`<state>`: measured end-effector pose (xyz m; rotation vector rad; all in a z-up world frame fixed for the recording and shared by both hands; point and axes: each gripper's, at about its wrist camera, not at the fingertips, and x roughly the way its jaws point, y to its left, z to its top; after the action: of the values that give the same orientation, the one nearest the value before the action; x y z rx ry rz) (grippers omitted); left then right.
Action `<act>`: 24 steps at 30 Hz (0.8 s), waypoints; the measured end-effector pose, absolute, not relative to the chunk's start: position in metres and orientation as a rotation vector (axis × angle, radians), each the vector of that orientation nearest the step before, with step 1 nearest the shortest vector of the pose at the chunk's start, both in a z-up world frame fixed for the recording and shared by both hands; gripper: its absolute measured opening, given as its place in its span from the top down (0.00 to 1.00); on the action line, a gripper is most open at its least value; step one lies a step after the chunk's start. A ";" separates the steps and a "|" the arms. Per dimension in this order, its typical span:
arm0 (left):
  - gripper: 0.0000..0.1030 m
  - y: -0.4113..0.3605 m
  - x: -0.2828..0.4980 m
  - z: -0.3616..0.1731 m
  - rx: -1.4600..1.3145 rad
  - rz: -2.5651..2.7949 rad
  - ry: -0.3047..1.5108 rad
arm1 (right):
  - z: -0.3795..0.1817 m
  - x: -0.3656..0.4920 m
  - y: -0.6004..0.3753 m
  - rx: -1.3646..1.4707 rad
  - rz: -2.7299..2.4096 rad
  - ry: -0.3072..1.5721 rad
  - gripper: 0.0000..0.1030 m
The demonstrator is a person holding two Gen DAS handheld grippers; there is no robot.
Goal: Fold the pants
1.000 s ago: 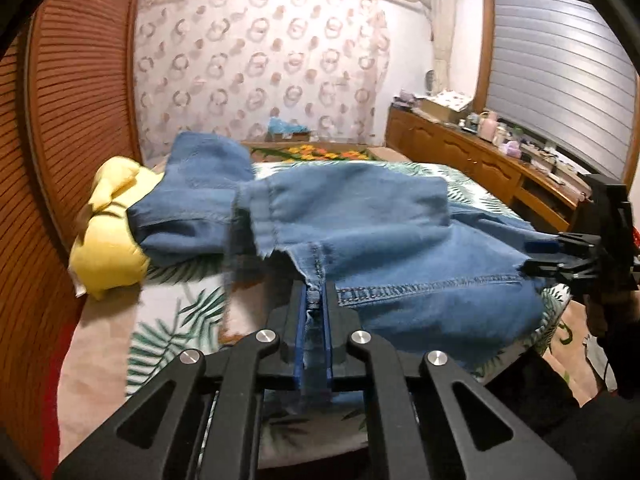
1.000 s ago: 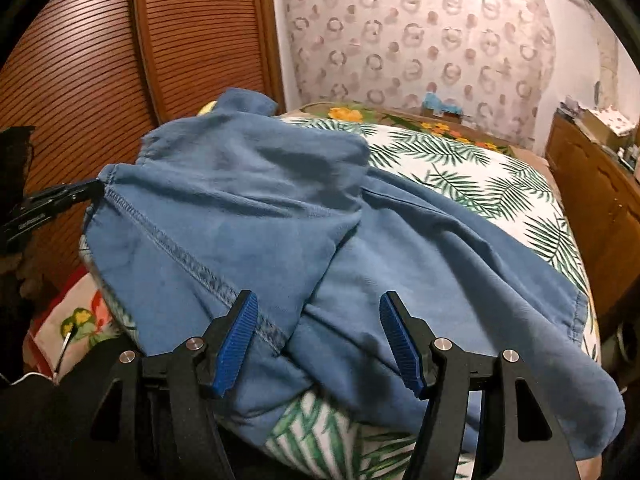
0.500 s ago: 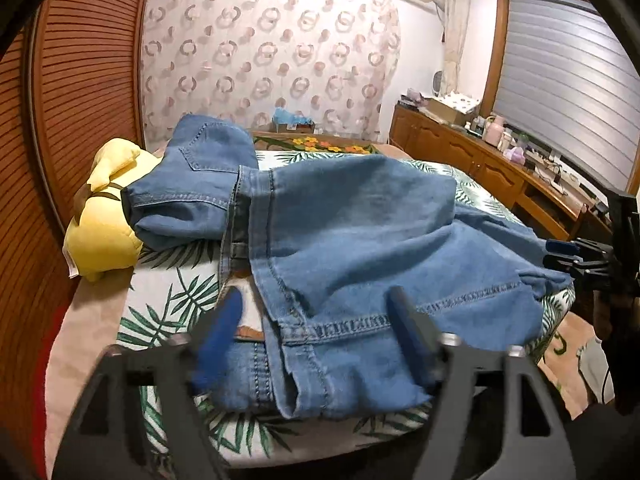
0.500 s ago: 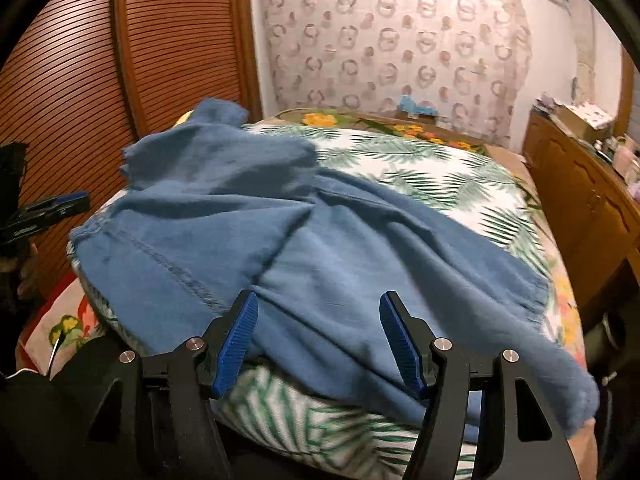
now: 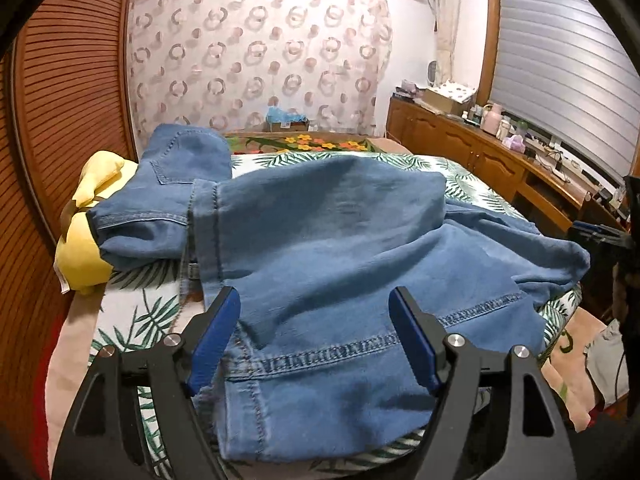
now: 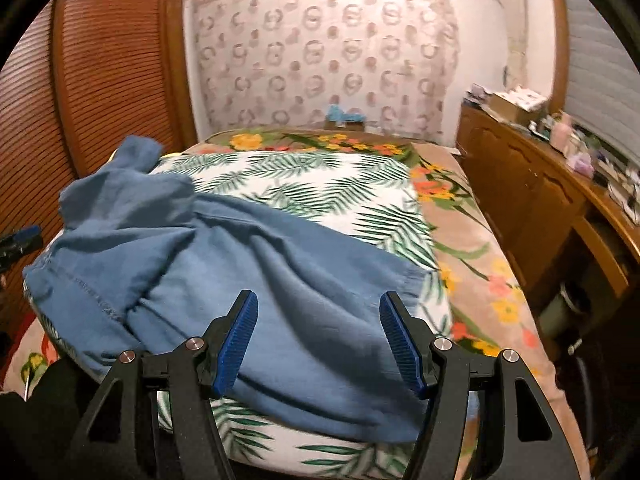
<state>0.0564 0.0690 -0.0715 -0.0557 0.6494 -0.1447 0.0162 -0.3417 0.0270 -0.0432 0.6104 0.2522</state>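
Bed point(image 6: 460, 240) right half bare; pants point(image 6: 248, 280) overhang near edge.

Blue denim pants point(image 5: 320, 248), green palm-leaf print white bedsheet point(image 6: 320, 188), yellow pillow point(image 5: 86, 248), ring-patterned curtain point(image 5: 260, 52)

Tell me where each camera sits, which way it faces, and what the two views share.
Left wrist: sits on the left gripper, looking down along its open fingers at the jeans on the bed; the right gripper shows at the right edge.
Right wrist: sits on the right gripper, fingers open, facing the jeans' leg and the far wall; the left gripper's tip shows at the left edge.
Shared: jeans, bed, curtain, cabinet.
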 end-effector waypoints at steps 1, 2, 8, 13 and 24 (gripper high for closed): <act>0.25 0.067 0.059 -0.074 -0.057 -0.146 0.658 | 0.029 0.016 -0.345 -0.028 0.256 0.613 0.36; 0.25 0.066 0.062 -0.075 -0.060 -0.147 0.663 | 0.031 0.015 -0.349 -0.024 0.251 0.614 0.36; 0.25 0.057 0.069 -0.084 -0.069 -0.165 0.686 | 0.031 0.017 -0.359 -0.057 0.203 0.638 0.36; 0.25 0.049 0.071 -0.092 -0.057 -0.177 0.704 | 0.027 0.044 -0.368 -0.079 0.165 0.681 0.37; 0.25 0.037 0.074 -0.099 -0.023 -0.167 0.719 | 0.018 0.129 -0.373 -0.062 0.217 0.839 0.51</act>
<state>0.0738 0.0369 -0.0992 -0.0230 0.7187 -0.1673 0.1286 -0.3731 0.0184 -0.0616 0.8389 0.2165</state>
